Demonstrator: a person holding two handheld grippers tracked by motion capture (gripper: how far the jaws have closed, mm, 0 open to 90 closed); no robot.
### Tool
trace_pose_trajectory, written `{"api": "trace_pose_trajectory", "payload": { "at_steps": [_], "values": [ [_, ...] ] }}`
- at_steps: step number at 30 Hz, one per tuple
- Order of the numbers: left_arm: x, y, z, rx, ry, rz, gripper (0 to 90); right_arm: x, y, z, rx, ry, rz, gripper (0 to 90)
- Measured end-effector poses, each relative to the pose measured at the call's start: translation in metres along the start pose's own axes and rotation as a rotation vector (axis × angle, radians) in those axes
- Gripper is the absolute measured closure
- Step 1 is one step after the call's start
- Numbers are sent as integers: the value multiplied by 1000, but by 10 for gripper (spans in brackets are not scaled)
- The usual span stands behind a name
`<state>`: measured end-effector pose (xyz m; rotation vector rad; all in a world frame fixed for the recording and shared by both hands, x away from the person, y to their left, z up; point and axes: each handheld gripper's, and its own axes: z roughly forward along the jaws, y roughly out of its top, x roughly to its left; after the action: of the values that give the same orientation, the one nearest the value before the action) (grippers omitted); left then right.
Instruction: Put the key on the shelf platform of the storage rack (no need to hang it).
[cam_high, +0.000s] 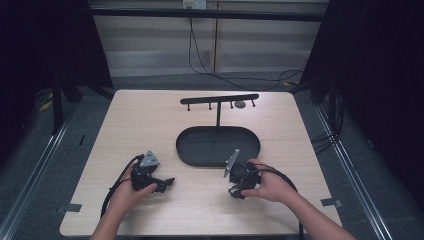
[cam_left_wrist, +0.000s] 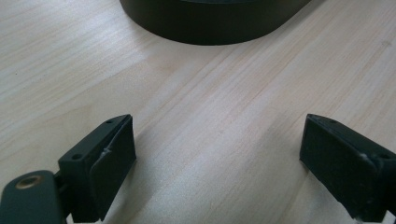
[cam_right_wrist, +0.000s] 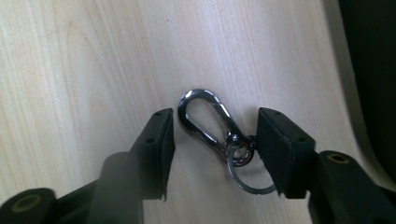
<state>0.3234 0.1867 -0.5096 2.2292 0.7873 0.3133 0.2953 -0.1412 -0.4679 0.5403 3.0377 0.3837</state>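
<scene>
While the right gripper (cam_right_wrist: 215, 135) points down at the table (cam_right_wrist: 84, 70), its jaws stand parted with a metal carabiner clip (cam_right_wrist: 205, 119) lying flat between them — not yet pinched, a gap showing on either side. Nearest the camera, a thin split ring (cam_right_wrist: 247, 179) hangs from the clip's swivel end, close against the right-hand jaw; the rounded nose of the clip points away.

I judge the clip light, rigid and slick — polished metal that could skate or twist out under the pads. The long straight flanks look the best place to squeeze, not the loose ring, which would pivot.

Beyond this gripper sits the black oval tray (cam_high: 218, 145), with a hook rack (cam_high: 219, 99) rising behind it.

The left gripper (cam_left_wrist: 217, 144) is spread wide over bare wood, holding nothing, the tray's rim ahead of it.
</scene>
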Motion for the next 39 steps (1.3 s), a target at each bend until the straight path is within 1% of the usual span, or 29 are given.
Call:
{"api": "trace_pose_trajectory", "payload": {
  "at_steps": [2,3,5,6,8,11,12,13,14,15,16,17,18,20,21,22,24,25,26,27,29,31,39],
  "values": [
    [0,0,0,0,-4,-3,101,0,0,0,9,0,8,580],
    [0,0,0,0,-2,-2,101,-1,-1,-1,25,2,32,663],
    [0,0,0,0,-2,-2,101,-4,-4,-1,27,16,57,715],
    [0,0,0,0,-2,-2,101,-4,-4,-1,27,16,57,715],
    [0,0,0,-1,-4,-5,101,-6,-6,-3,40,37,100,734],
    [0,0,0,-1,-4,-4,101,-7,-7,-3,55,47,112,736],
    [0,0,0,0,-3,-4,101,-8,-7,-3,53,50,107,737],
    [0,0,0,0,-1,-1,101,-7,-7,-4,53,55,120,741],
    [0,0,0,0,-1,-1,101,-7,-7,-4,53,55,120,741],
    [0,0,0,0,-4,-4,101,-8,-8,-6,37,65,131,826],
    [0,0,0,1,-2,-1,101,-11,-8,-18,-28,93,178,833],
    [0,0,0,0,-5,-4,101,-13,-8,-21,-20,70,163,834],
    [0,0,0,0,-1,-1,101,-13,-8,-19,28,58,153,834],
    [0,0,0,0,-1,0,101,-13,-10,-14,46,64,142,834],
    [0,0,0,0,-1,-1,101,-12,-10,-12,48,65,148,835],
    [0,0,0,-1,-1,-1,101,-12,-11,-13,38,72,145,835],
    [0,0,0,0,-1,-1,101,-12,-11,-12,37,72,146,835],
    [0,0,0,0,-1,-1,101,-11,-11,-13,37,75,159,835],
    [0,0,0,0,-1,-1,101,-12,-12,-13,39,78,157,835],
    [0,0,0,0,-1,-1,101,-13,-13,-13,39,73,148,836],
    [0,0,0,0,-1,-1,101,-13,-13,-15,42,75,152,837],
    [0,0,0,0,-1,-1,101,-14,-13,-17,50,65,145,837],
    [0,0,0,0,-1,0,101,-17,-15,-24,51,61,158,837]
  ]
}}
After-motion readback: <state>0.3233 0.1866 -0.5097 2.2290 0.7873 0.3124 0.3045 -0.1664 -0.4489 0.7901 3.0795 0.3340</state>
